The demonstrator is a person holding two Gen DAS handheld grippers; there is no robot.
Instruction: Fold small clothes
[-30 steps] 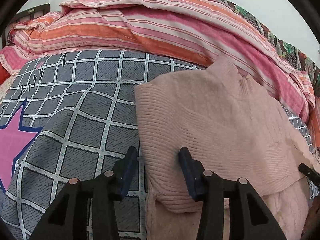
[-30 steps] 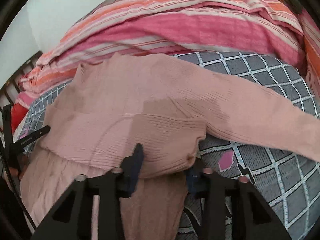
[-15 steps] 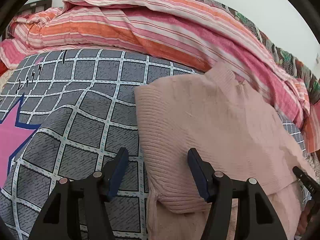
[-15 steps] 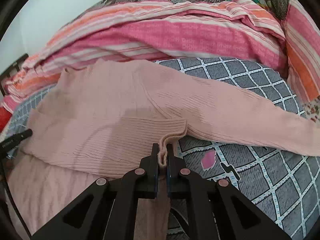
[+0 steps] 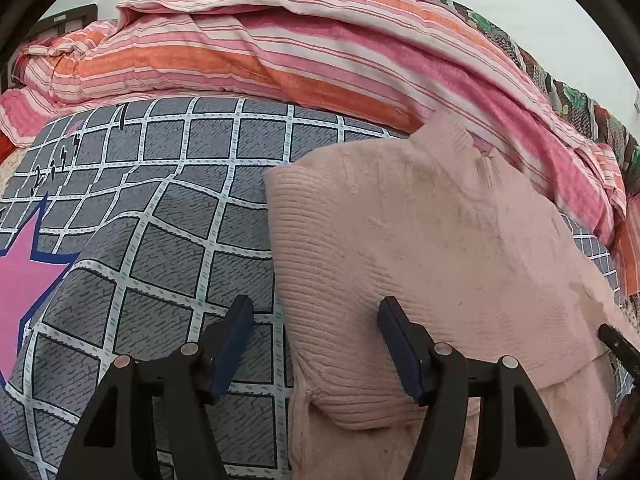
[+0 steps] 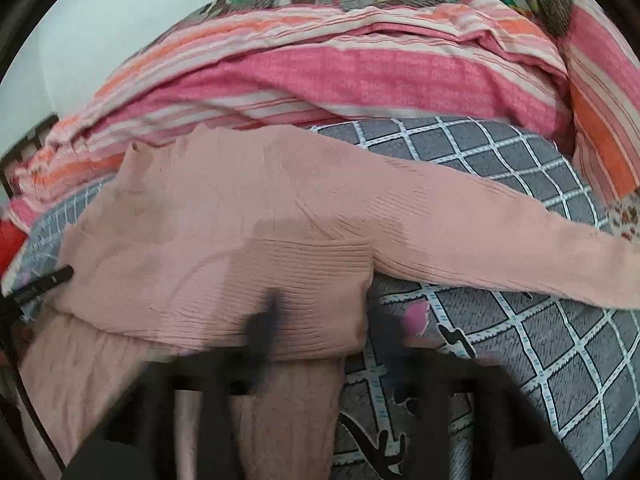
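Pink sweater (image 6: 224, 248) is lying on the bed (image 5: 160, 240) with one sleeve (image 6: 500, 248) trailing toward the bed's right edge, nearer the right gripper (image 6: 332, 320), which is blurring but looking spread; left gripper (image 5: 316, 344) is hovering spread over the folded hem.

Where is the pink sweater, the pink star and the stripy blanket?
pink sweater (image 5: 420, 240): left wrist view, middle of its folded body.
pink star (image 5: 24, 276): left wrist view, centre of the star on the grey checked sheet.
stripy blanket (image 6: 340, 76): right wrist view, on a broad pink stripe.
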